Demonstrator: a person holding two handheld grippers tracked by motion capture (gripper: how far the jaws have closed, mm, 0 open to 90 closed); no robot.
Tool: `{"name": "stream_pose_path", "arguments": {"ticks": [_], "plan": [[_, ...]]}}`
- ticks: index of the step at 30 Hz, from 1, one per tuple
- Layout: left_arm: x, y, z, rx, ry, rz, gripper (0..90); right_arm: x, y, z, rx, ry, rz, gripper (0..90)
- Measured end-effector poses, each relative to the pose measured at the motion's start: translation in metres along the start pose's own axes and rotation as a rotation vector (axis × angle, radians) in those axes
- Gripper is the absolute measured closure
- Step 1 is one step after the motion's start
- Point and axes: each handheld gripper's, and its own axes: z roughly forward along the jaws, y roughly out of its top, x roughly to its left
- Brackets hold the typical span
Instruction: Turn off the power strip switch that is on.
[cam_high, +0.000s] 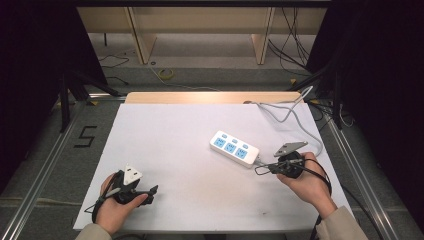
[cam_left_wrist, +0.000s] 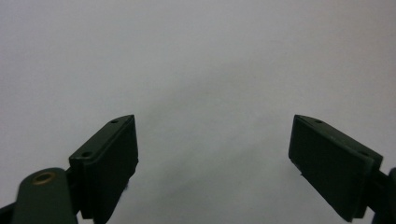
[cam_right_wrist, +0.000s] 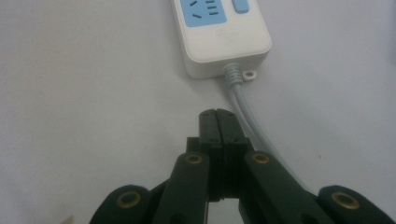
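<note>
We look down on a white, paper-covered tabletop (cam_high: 190, 150) with a person's two hands entering from the near edge, each holding a black two-jaw gripper. A white plastic power strip with three blue socket faces (cam_high: 234, 148) lies right of centre, set at a slant, and its pale grey cable (cam_high: 295, 117) loops away toward the far right corner.

The left gripper (cam_high: 150, 190) rests near the front left corner, well apart from the strip, with a white plate on top. Its placement looks to us like an idle waiting position. The left gripper view adds what the high view cannot: its jaws stand wide apart with nothing between them, only bare white surface ahead.

The right gripper (cam_high: 260, 170) sits just beside the strip's cable end, pointed at it, which suggests that this hand is lined up to work on the strip. The right gripper view shows its jaws pressed fully together and holding nothing, with the grey cable running alongside them on the right and the strip's end and ribbed cable collar just ahead.
</note>
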Motion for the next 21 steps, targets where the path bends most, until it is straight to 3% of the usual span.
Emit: {"name": "stream_pose_path", "arguments": {"ticks": [21], "plan": [[-0.001, 0.0, 0.001, 0.0, -0.004, -0.005, 15.6, -0.003, 0.019, 0.012, 0.016, -0.007, -0.017, 90.0]]}}
